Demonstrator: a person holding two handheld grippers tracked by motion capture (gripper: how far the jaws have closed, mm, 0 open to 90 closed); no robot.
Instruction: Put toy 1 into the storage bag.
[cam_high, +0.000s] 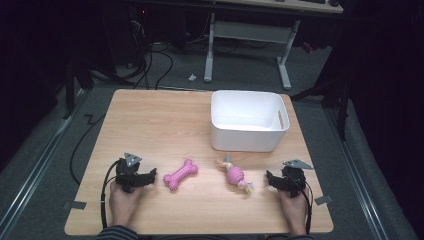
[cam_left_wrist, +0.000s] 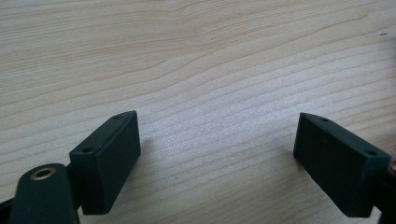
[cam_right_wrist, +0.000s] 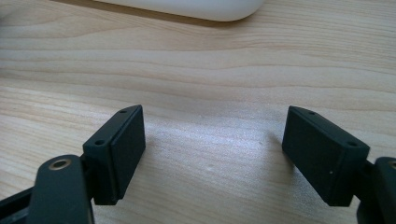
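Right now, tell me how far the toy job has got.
Nothing looks done: the white bin holds nothing that the high view shows. In hand: nothing; the left gripper and right gripper rest open on the table, with bare wood between their jaws. Left to do, if the toys go into the bin: the pink bone toy and the pink rope toy still lie in front of it.

two toys lie between the jaws: one pink bone toy (cam_high: 180, 174), one rope toy (cam_high: 235, 176). one white bin (cam_high: 248, 120) beyond them.
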